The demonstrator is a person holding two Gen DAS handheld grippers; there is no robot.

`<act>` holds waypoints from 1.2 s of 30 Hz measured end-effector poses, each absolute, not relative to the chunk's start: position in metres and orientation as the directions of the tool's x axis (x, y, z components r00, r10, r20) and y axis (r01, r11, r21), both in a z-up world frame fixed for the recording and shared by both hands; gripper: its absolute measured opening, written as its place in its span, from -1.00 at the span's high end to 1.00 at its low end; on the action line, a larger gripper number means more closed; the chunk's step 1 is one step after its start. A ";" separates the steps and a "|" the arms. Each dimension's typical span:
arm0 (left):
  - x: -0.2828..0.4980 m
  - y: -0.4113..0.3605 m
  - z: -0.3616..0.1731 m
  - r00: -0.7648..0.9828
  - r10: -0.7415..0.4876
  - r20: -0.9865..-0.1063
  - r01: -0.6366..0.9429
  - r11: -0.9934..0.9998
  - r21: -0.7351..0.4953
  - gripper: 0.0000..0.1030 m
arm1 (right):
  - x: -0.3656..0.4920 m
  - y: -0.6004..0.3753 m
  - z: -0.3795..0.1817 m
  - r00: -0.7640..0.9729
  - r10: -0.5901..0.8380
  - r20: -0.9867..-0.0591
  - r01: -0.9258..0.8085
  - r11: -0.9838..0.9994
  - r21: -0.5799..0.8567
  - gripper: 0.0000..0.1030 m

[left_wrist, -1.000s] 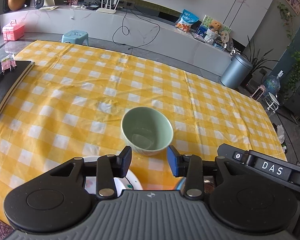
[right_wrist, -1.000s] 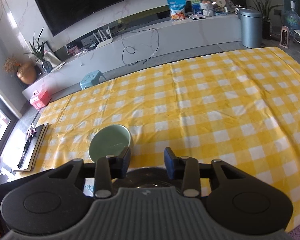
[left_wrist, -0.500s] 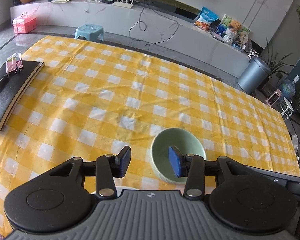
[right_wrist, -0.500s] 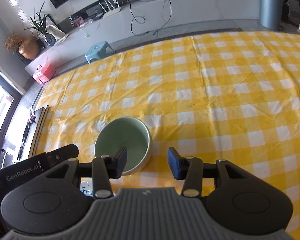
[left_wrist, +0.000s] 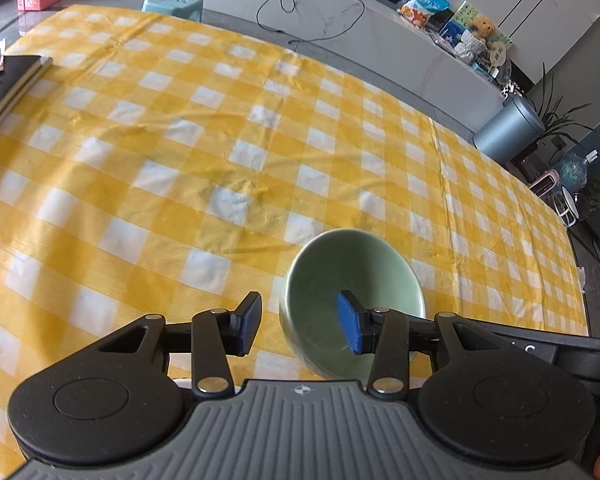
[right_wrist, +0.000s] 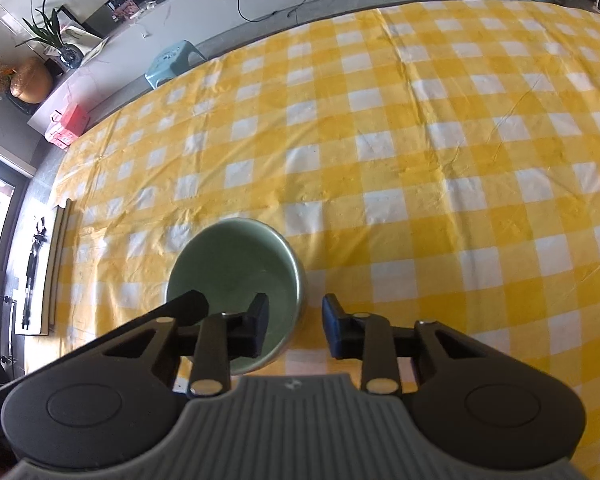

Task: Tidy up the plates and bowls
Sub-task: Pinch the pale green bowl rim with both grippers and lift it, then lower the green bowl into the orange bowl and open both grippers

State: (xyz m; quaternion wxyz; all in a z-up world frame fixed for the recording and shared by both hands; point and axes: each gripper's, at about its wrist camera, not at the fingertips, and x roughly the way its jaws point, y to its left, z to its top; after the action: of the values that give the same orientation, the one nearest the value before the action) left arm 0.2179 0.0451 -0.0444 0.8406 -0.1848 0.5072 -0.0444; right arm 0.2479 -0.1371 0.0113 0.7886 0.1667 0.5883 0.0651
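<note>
A pale green bowl (left_wrist: 352,296) stands upright on the yellow checked tablecloth (left_wrist: 220,140). My left gripper (left_wrist: 298,326) is open and straddles the bowl's left rim, right pad inside the bowl, left pad outside. In the right wrist view the same bowl (right_wrist: 236,276) sits at lower centre. My right gripper (right_wrist: 294,330) is open and straddles the bowl's right rim, left pad inside, right pad outside. The left gripper's arm (right_wrist: 180,308) shows over the bowl's near left edge.
A black notebook (left_wrist: 4,84) lies at the table's left edge; it also shows in the right wrist view (right_wrist: 40,272). Beyond the table are a blue stool (left_wrist: 172,2), a grey bin (left_wrist: 508,128) and a long white shelf (left_wrist: 340,32).
Both grippers have moved in toward the green bowl and lower. The left one shifted left so the bowl's rim now lies between its pads; the right one now brackets the opposite rim.
</note>
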 end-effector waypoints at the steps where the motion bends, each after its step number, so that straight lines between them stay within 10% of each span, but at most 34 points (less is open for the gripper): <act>1: 0.220 0.045 -0.047 0.475 -0.263 -0.840 -0.116 0.927 -0.356 0.05 | 0.249 -0.138 0.009 0.292 0.302 -0.907 0.099 0.934 0.343 0.54; 16: 0.232 0.045 -0.072 0.433 -0.276 -0.858 -0.144 0.919 -0.368 0.76 | 0.258 -0.143 -0.007 0.260 0.339 -0.904 0.117 0.918 0.378 0.83; 36: 0.178 0.038 0.012 0.550 -0.269 -0.790 -0.081 0.925 -0.371 0.78 | 0.207 -0.156 0.066 0.413 0.384 -0.826 0.075 0.889 0.451 0.85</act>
State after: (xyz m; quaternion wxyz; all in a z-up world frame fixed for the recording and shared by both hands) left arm 0.1782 0.0382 0.0120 0.8606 -0.1858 0.4710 -0.0545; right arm 0.2067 -0.1563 0.0659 0.8126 0.2151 0.5333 0.0948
